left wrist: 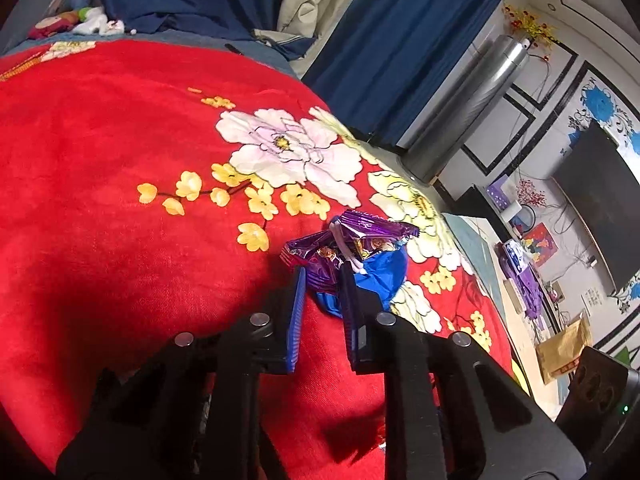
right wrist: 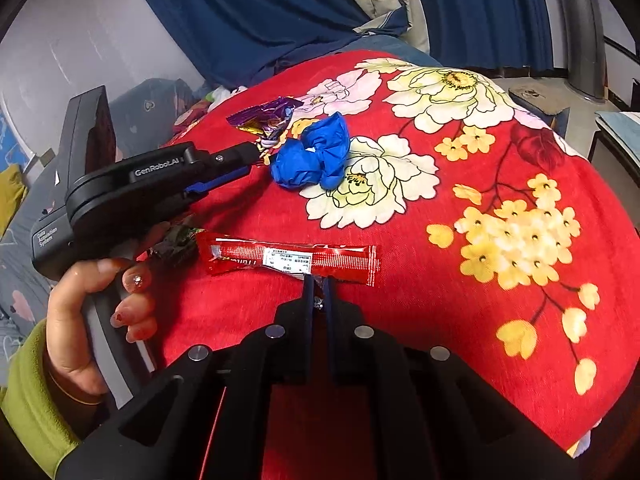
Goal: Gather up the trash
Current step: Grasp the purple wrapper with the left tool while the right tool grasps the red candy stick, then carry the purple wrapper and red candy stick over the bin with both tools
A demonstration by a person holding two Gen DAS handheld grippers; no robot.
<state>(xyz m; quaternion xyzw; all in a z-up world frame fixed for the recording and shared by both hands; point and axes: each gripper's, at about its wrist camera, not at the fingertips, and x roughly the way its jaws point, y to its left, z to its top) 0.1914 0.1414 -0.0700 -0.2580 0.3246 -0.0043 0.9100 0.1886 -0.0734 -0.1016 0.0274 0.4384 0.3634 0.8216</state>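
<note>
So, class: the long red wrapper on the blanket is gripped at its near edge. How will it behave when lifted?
The red wrapper looks flat and thin, so it is probably very light and floppy. The right gripper pinches only its near edge, so both ends will likely droop. Its glossy film may slip from the pads.

blanket (right wrist: 400, 320) red, floral | wrapper (right wrist: 292, 262) red | wrapper (left wrist: 352, 240) purple

Surface: red blanket (right wrist: 460, 320) printed with white and yellow flowers
Red wrapper (right wrist: 292, 260): flat on it, at the right gripper (right wrist: 319, 280) tips
Blue crumpled wad (right wrist: 312, 156): further ahead, left
Purple wrapper (right wrist: 266, 118): beyond the wad
Dark wrapper (right wrist: 178, 244): left of red one
</note>
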